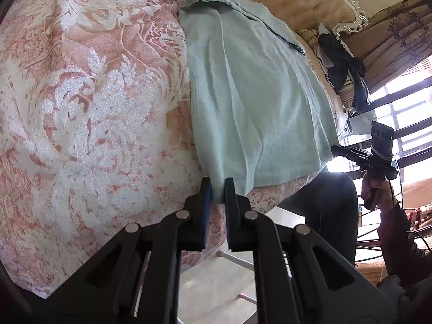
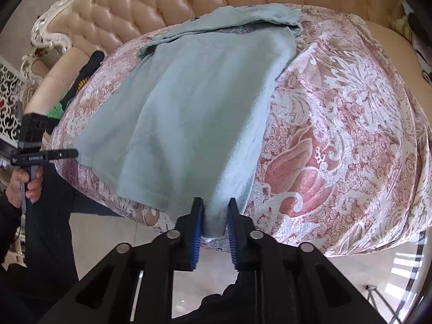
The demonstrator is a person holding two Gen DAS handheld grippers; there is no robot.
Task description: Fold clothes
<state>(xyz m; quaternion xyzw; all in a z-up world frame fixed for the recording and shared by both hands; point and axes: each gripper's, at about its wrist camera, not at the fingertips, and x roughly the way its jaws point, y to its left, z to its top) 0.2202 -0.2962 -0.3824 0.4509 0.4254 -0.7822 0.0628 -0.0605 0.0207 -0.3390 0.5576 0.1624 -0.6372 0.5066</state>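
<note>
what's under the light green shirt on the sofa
The light green shirt lies flat on a pink floral cover over the seat. The cover shows all round it; whatever lies directly beneath the shirt's middle is hidden.

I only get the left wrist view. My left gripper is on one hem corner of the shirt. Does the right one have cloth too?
Observer: Yes. The right wrist view shows the right gripper shut on the other hem corner of the pale green shirt.
Operator: Is there anything near the shirt that I can't see?
Observer: A black item with yellow and green lies just off the edge of the bedspread, beyond the left gripper. It is not touching the shirt.
</note>
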